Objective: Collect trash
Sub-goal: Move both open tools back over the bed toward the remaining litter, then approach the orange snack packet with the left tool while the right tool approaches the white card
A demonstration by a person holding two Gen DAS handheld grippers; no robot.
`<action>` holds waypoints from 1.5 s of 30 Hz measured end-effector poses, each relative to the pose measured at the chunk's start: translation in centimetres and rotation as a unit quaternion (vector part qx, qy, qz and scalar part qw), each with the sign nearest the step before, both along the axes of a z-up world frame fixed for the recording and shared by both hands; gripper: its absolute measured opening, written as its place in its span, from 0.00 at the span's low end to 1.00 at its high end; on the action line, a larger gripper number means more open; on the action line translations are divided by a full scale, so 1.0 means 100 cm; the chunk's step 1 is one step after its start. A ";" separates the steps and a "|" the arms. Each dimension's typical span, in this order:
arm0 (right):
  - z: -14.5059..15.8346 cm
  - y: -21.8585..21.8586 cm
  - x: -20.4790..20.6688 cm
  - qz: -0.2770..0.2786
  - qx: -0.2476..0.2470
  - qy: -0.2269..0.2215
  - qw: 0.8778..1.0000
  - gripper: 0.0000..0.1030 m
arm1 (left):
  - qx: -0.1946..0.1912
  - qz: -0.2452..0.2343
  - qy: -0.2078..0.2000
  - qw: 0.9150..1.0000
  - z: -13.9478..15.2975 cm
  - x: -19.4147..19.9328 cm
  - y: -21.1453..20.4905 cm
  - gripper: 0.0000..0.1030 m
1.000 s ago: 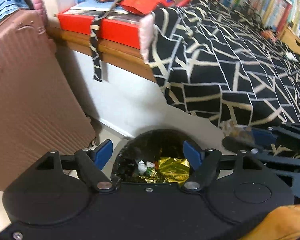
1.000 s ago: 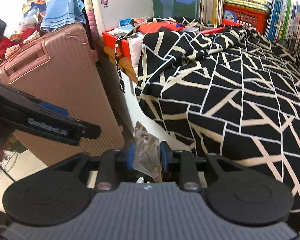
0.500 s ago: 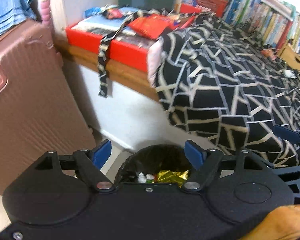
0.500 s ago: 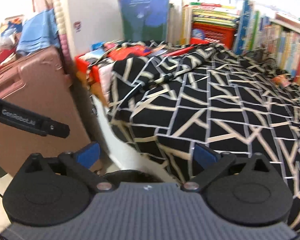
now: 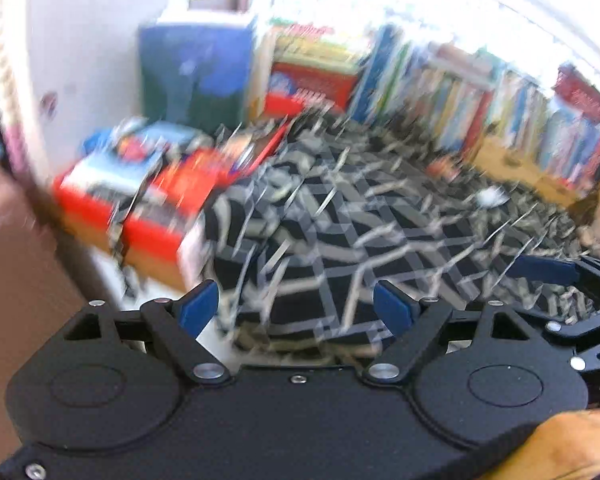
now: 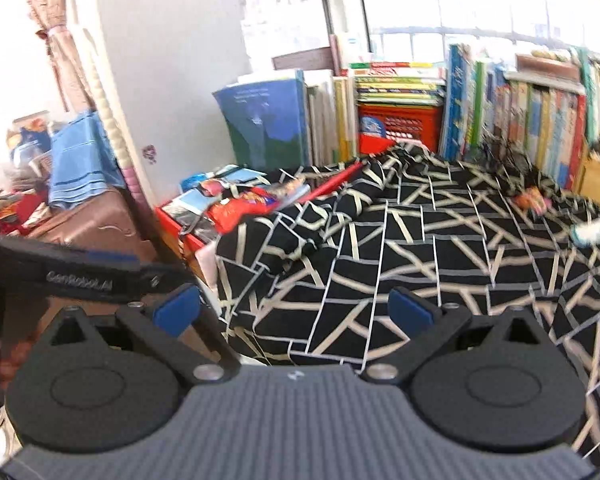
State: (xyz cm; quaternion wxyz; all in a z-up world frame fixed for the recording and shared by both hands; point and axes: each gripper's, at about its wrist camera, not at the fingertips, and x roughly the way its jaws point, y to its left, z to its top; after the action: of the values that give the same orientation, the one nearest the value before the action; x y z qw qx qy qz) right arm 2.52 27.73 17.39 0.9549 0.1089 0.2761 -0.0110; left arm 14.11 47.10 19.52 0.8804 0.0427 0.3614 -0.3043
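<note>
My left gripper [image 5: 296, 306] is open with nothing between its blue pads; this view is blurred by motion. My right gripper [image 6: 294, 309] stands wide open and empty too. Both point over the black bed cover with beige lines [image 6: 420, 260]. Far across it lie a white crumpled scrap [image 6: 594, 232] and an orange wrapper [image 6: 532, 202], well beyond both grippers. A red snack bag [image 6: 240, 204] lies at the bed's left end. The left tool's finger [image 6: 80, 276] shows at the left of the right wrist view. No trash bin is in view.
A pink suitcase [image 6: 96, 224] stands at the left, with blue folded cloth [image 6: 80, 160] on top. A red box of books [image 5: 100, 204] sits on a wooden ledge beside the bed. Rows of books [image 6: 520, 120] and a red crate [image 6: 400, 124] line the window side.
The right gripper let go of a crinkled wrapper and opened wide. Both grippers rose and tilted up, so the black bin with its trash dropped out of view.
</note>
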 end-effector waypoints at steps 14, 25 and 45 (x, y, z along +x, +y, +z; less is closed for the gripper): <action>0.162 -0.118 -0.010 -0.002 -0.002 -0.100 0.995 1.00 | -0.041 -0.120 -0.137 0.983 0.155 0.009 -0.110 0.83; 0.166 -0.242 0.023 -0.100 -0.047 -0.131 0.985 1.00 | -0.074 -0.119 -0.153 0.978 0.165 0.057 -0.248 0.84; -0.056 -0.412 0.095 -0.208 -0.090 0.041 0.973 1.00 | 0.070 -0.215 -0.030 0.974 -0.093 0.179 -0.496 0.88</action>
State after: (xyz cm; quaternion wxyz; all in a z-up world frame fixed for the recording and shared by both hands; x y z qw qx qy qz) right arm 12.04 -13.49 11.83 0.9256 0.0766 0.2840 -0.2382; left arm 31.97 -2.54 10.23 0.7997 0.1894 0.3379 -0.4587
